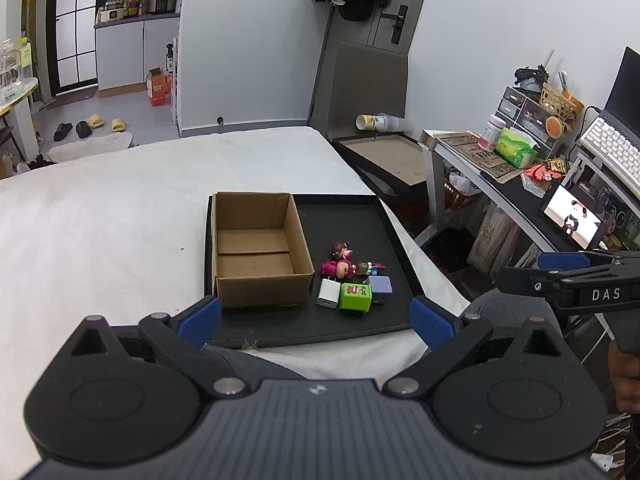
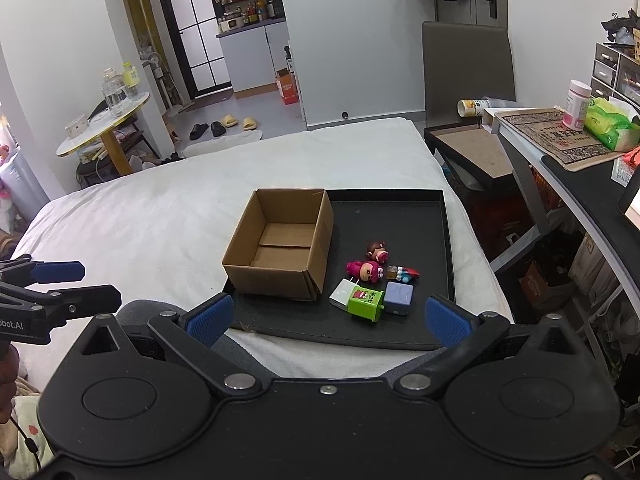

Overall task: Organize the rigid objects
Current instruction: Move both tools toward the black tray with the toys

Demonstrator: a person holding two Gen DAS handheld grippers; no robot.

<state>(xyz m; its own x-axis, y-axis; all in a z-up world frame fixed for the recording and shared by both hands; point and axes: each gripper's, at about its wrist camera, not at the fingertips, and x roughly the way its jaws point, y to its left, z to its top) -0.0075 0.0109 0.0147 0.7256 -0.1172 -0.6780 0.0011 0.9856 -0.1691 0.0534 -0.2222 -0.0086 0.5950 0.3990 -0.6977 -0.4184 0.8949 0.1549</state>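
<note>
Cardboard box (image 1: pixel 260 252), brown and open-topped with nothing in it, stands in the left part of a shallow black rectangular tray (image 1: pixel 360 320) that lies on a bed with a white cover (image 1: pixel 100 220). Right of the box, on the tray floor, small rigid items huddle together: a white plug adapter (image 1: pixel 329 294) touching a green printed cube (image 1: pixel 355 297), a lilac cube (image 1: pixel 380 285) just beside that, and behind them a pink figurine (image 1: pixel 339 269), a brown-haired figurine (image 1: pixel 343 251) and a small brown-and-blue toy (image 1: pixel 368 268). Both tools hover near the tray's front edge, tilted downward: the left gripper (image 1: pixel 316 318) and the right gripper (image 2: pixel 328 318) each hold their blue-padded fingers (image 2: pixel 210 318) spread wide, with nothing between them
</note>
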